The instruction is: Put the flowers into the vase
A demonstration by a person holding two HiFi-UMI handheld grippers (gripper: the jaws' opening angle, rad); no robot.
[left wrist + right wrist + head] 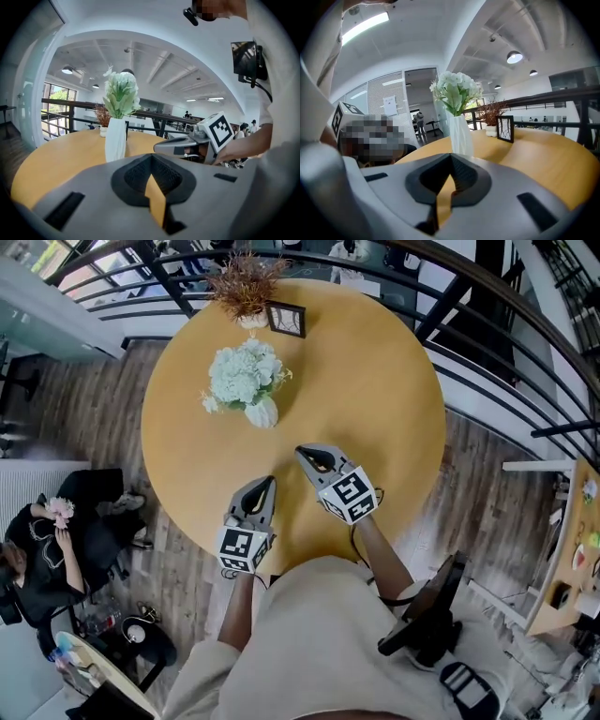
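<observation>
Both shut and empty, left hand-held gripper [268, 482] and right hand-held gripper [302, 453] are hovering; swinging forward could topple the vase [262, 413] ahead.

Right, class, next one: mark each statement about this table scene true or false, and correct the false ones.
1. The flowers stand in the white vase. True.
2. The right gripper holds a flower stem. False: its jaws are shut with nothing between them.
3. The picture frame lies flat. False: it stands upright beside the potted dried plant.
4. The vase stands on a round wooden table. True.
5. The left gripper touches the vase. False: it is apart from it, by the table's near edge.
</observation>
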